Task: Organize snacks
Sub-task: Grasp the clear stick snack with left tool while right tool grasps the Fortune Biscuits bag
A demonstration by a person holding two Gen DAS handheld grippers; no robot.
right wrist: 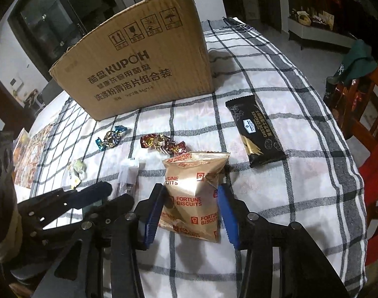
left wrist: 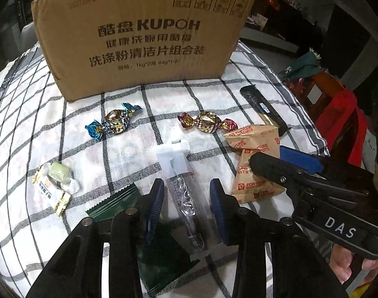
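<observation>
The left claw [left wrist: 186,198] is standing spread on either side of a clear-and-white stick packet [left wrist: 181,173], its blue pads [left wrist: 155,198] sitting apart from the wrapper; the packet is lying lengthwise on the checked tabletop [left wrist: 27,124], overlapping a dark green sachet [left wrist: 114,202]; the right claw [right wrist: 191,206] is straddling a tan Fortune Biscuits bag [right wrist: 193,193], its left pad seeming to touch the bag's edge while the right pad is standing just beside it, so I cannot tell whether it is pinching; a second Fortune Biscuits bag [left wrist: 258,139] is lying just behind the first; a KUPOH cardboard box [left wrist: 144,32] is standing at the far side; in front of it a blue-ended candy [left wrist: 114,123] and a red-ended candy [left wrist: 208,123] are lying apart; a pale green wrapped sweet [left wrist: 57,181] is resting at the left; a black cheese cracker pack [right wrist: 256,131] is lying at the right.
</observation>
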